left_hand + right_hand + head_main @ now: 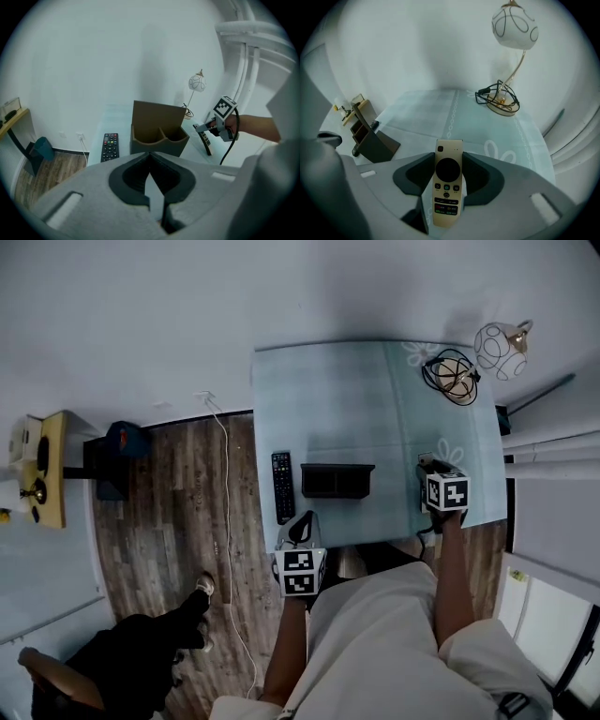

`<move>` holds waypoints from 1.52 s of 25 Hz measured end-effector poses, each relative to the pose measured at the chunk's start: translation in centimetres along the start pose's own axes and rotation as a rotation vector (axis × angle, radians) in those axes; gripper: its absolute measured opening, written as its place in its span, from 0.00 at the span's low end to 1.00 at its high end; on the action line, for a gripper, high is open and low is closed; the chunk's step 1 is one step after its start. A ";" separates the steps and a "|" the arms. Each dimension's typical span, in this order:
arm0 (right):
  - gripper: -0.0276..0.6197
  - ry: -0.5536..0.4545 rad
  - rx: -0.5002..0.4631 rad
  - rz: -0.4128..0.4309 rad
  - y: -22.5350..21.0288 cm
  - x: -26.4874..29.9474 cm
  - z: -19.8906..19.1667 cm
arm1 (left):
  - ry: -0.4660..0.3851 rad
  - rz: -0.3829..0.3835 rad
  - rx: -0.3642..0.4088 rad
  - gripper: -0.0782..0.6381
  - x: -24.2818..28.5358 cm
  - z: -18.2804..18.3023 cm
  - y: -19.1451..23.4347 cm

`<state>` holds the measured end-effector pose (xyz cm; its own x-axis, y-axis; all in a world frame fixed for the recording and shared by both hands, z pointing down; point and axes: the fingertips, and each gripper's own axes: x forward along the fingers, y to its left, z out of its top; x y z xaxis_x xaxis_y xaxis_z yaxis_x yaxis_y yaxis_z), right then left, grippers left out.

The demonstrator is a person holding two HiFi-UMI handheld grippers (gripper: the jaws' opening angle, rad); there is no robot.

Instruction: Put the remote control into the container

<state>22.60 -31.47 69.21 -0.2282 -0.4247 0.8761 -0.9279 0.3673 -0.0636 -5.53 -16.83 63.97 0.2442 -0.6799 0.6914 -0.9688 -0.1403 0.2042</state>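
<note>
Our right tool point(449, 160) has its jaws clamped on the sides of a cream remote control point(448, 197). The buttoned face of the remote looks up at us and its top end juts past the jaw tips. In the left gripper view this remote sits tilted under the tool, its lower end at or just above the surface point(356, 399); we cannot tell whether it touches.

Our left tool point(150, 158) has its jaws together with nothing between them. It hovers at the near edge of the surface, to the near left of the container point(337, 481).

The container is a dark, open-topped box with two compartments, and both look empty. The right tool and its remote are to the right of the container, apart from it. A black remote control point(282, 486) lies flat just beside the container's left end, untouched. A lamp point(514, 28) stands beyond the container, toward the far right.

We judge the task to be at an early stage. The grasp on the cream remote looks made, but the carry over to the container and the drop into a compartment are not yet done. The black remote may need the same.
</note>
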 end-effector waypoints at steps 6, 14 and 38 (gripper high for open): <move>0.33 -0.199 -0.044 -0.076 2.1 -3.7 0.5 | -0.018 -0.020 0.062 0.12 -2.5 -0.2 -0.2; 0.32 -0.421 -0.018 -0.181 4.6 -7.9 1.6 | -0.110 0.018 0.096 0.12 -4.3 0.7 0.2; 0.32 -0.672 -0.013 -0.096 16.5 -16.0 7.7 | -0.223 0.027 0.110 0.12 -8.7 2.1 2.4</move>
<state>8.70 -25.00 50.51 -0.2828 -0.8762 0.3903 -0.9504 0.3108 0.0089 -10.05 -12.80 56.96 0.2143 -0.8247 0.5235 -0.9767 -0.1888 0.1024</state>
